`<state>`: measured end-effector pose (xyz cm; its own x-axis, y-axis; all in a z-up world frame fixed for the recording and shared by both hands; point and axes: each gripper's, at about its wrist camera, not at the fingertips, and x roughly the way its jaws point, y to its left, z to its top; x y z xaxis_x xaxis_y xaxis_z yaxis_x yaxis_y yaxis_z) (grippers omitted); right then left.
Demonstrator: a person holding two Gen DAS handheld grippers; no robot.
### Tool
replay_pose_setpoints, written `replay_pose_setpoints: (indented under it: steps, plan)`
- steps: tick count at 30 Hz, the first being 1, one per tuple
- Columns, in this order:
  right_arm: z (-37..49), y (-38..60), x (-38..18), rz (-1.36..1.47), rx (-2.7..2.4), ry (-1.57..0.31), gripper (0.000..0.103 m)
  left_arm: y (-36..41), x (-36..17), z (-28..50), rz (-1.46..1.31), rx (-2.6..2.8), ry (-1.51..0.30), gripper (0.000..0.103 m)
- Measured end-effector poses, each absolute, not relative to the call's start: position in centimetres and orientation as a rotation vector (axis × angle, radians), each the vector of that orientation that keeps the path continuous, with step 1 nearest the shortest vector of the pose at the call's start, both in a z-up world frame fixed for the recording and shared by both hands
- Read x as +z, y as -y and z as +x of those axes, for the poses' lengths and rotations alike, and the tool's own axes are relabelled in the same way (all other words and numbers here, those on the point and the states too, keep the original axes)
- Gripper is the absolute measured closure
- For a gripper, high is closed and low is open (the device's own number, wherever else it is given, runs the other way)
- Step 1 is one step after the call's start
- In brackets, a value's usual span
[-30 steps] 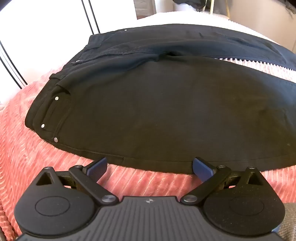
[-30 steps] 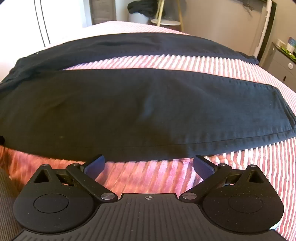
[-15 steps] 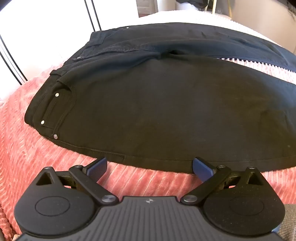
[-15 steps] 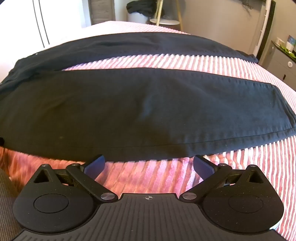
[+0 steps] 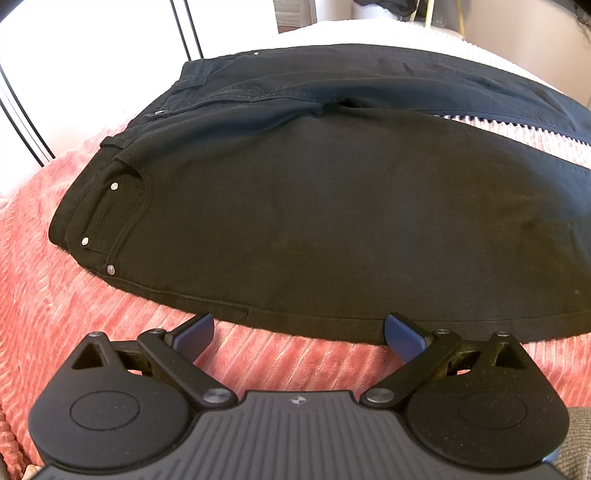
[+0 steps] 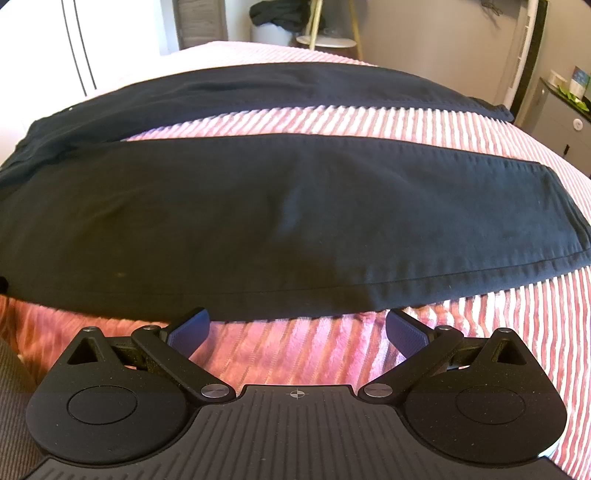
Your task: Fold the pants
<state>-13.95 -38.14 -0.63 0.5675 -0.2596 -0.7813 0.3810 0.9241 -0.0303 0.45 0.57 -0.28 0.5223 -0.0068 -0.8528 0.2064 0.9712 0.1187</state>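
Black pants (image 5: 314, 206) lie flat on a pink ribbed bedspread (image 5: 48, 295), waistband at the left with rivets showing, both legs running off to the right. The right wrist view shows the near leg (image 6: 277, 221) and the far leg (image 6: 280, 92) with a strip of bedspread between them, hems at the right. My left gripper (image 5: 299, 334) is open just short of the near side seam below the hip. At the near leg's lower seam my right gripper (image 6: 297, 326) hovers open, its blue pads (image 6: 188, 326) at the cloth's edge, nothing held.
The bedspread (image 6: 535, 332) extends to the right past the hems. Behind the bed stand a stool (image 6: 325, 40) with dark clothes, a white fan column (image 6: 524, 59) and a grey cabinet (image 6: 561, 110). A white wall with dark lines (image 5: 192, 33) lies beyond the waistband.
Both grippers have crept slightly nearer the pants' near seam; the left view has shifted a little so the waistband sits further right. Jaws stay open.
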Motion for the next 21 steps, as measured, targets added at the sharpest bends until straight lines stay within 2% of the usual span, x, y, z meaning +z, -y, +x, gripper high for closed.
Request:
replay_pose_setpoints:
  steps: [21]
  plan:
    - [-13.95,38.08,-0.66,0.151,-0.375,-0.893,0.000,-0.57,-0.23,0.47,0.214,-0.131,-1.018,0.004]
